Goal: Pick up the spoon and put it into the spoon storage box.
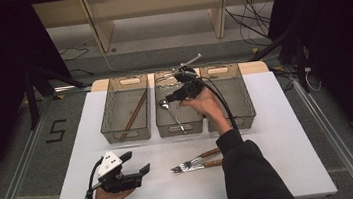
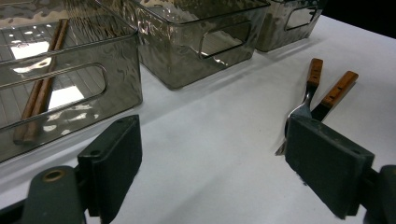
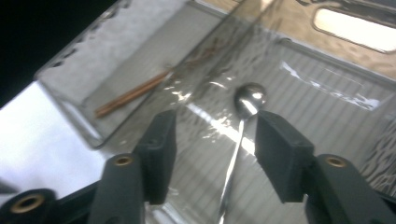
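White table [image 1: 269, 134]: both grippers' jaws open; spoon [image 3: 243, 121] handle cut off below.

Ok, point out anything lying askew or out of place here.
The spoon lies askew in the middle bin, its handle end propped up over the front rim rather than flat. A fork and a second wooden-handled utensil lie loose on the table, not binned.
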Tool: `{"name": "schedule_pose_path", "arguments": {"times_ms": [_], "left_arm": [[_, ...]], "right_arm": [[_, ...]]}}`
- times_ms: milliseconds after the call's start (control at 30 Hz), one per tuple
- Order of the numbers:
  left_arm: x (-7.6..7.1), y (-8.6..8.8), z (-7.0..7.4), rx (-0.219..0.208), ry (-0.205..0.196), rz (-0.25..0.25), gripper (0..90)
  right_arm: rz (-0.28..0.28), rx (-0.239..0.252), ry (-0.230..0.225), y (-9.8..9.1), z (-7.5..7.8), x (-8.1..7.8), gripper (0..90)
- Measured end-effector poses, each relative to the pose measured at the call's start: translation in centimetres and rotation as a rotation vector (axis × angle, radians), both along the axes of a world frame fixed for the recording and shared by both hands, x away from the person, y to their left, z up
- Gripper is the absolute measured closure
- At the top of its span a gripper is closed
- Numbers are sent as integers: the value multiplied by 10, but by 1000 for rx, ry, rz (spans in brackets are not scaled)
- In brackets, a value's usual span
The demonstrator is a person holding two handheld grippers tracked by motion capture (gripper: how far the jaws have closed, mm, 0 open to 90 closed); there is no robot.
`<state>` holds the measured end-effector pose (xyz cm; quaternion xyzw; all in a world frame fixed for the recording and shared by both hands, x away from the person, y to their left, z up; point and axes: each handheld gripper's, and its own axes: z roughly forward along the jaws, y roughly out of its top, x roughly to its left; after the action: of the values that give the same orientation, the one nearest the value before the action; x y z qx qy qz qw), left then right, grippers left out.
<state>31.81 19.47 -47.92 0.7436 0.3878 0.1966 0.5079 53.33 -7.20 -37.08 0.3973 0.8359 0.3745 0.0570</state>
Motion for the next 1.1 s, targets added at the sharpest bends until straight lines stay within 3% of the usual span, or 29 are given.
{"name": "schedule_pose_path", "arguments": {"times_ms": [467,633,1100], "left_arm": [[0,-1,-1,8,4,1,187],[1,-1,-2,13,5,-2,188],[1,0,-3,10,8,2,187]], "right_arm": [[143,-28,-90,-21,12,-56,363],[187,-58,-105,-28,7,-71,355],[258,-61,-114,-50,-12,-106,327]]}}
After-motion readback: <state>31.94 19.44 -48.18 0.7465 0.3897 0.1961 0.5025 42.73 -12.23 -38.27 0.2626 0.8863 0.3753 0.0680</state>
